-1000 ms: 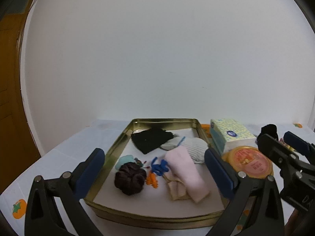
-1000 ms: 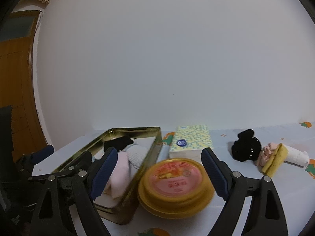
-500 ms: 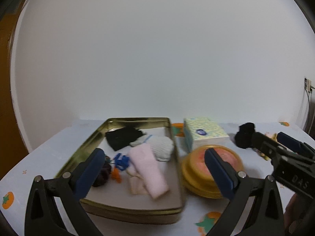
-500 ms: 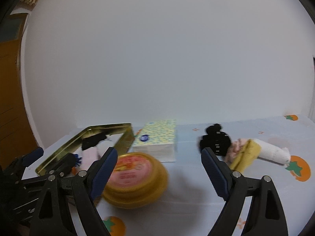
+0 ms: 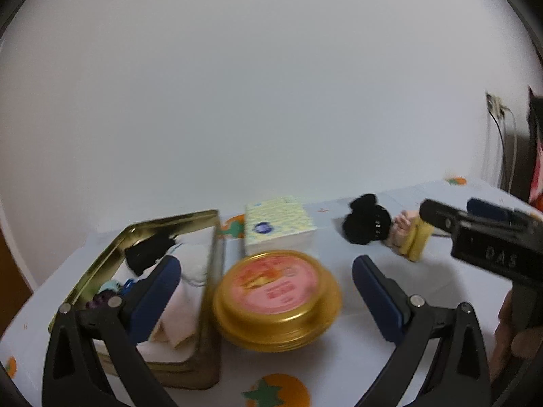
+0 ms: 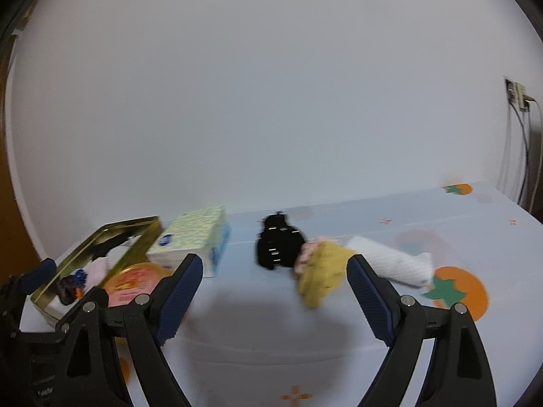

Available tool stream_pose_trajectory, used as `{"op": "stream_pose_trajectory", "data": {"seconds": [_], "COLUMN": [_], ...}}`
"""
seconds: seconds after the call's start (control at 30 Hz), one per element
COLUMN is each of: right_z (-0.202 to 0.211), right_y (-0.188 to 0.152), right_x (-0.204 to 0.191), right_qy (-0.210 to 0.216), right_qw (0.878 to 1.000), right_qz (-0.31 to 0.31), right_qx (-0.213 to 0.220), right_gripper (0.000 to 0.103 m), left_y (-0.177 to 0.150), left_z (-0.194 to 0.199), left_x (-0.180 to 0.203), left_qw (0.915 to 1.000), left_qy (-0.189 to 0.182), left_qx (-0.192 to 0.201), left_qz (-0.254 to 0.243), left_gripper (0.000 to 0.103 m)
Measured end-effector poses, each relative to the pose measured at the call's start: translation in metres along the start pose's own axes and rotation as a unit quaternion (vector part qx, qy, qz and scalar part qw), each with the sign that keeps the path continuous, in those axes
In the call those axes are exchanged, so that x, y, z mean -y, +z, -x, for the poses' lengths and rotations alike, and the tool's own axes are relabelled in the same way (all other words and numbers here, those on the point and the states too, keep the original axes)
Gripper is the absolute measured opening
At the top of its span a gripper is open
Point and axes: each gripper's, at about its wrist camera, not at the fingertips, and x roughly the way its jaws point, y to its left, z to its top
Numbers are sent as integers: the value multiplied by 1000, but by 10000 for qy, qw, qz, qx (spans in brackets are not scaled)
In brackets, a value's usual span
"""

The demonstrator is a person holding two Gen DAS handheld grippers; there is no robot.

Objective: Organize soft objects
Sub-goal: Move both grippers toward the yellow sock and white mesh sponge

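Observation:
A gold tin tray (image 5: 149,229) (image 6: 112,229) on the left holds a black cloth (image 5: 146,252), a pink rolled cloth (image 5: 180,312) and small hair ties. On the tablecloth to the right lie a black soft item (image 6: 278,249) (image 5: 364,224), a yellow cloth (image 6: 320,271) (image 5: 417,240) and a white rolled cloth (image 6: 393,264). My right gripper (image 6: 275,302) is open and empty, short of the black and yellow items. My left gripper (image 5: 264,296) is open and empty, framing the round gold tin (image 5: 276,298). The right gripper also shows in the left wrist view (image 5: 475,218).
A round gold tin with a pink lid (image 6: 132,283) sits beside the tray. A patterned tissue box (image 5: 278,225) (image 6: 191,237) stands behind it. The tablecloth (image 6: 339,356) bears orange fruit prints. A white wall runs behind; cables (image 6: 522,142) hang at the far right.
Both views have swung right: the tray slid toward the left edge, and the black, yellow and white soft items came to the middle of the right wrist view. Both grippers stayed open.

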Motion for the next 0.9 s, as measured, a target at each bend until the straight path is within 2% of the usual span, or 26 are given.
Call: {"op": "stream_pose_trajectory", "data": {"seconds": [0.17,0.37,0.57,0.77,0.9], "right_z": [3,6,1,-2,-4], "right_y": [3,6,10,14,16], "right_x": [25,49,73,93,107], "right_qy": [-190,-361,-490,-684,-805], "right_qw": [9998,9992,9981,9964,9953], "right_qz": [-84,-147,-272,-372,-404], "right_qx": [-11,-75,-251,-334,-357], "right_gripper": [88,88,88,88,88], "left_y": [4,9,13,18,22], "left_z": [-3,-17,-28,-51,-70], "left_x": [22,43,77,112,132], "left_qw": [9996,9986,9960,9876,9806], "left_qy": [-150,-389,-556,-1155,-1423], "left_qx": [-32,-312,-491,-915,-1231], "left_qz": [-222,-150,-490,-541,-542], "left_gripper": [103,103,103,102,99]}}
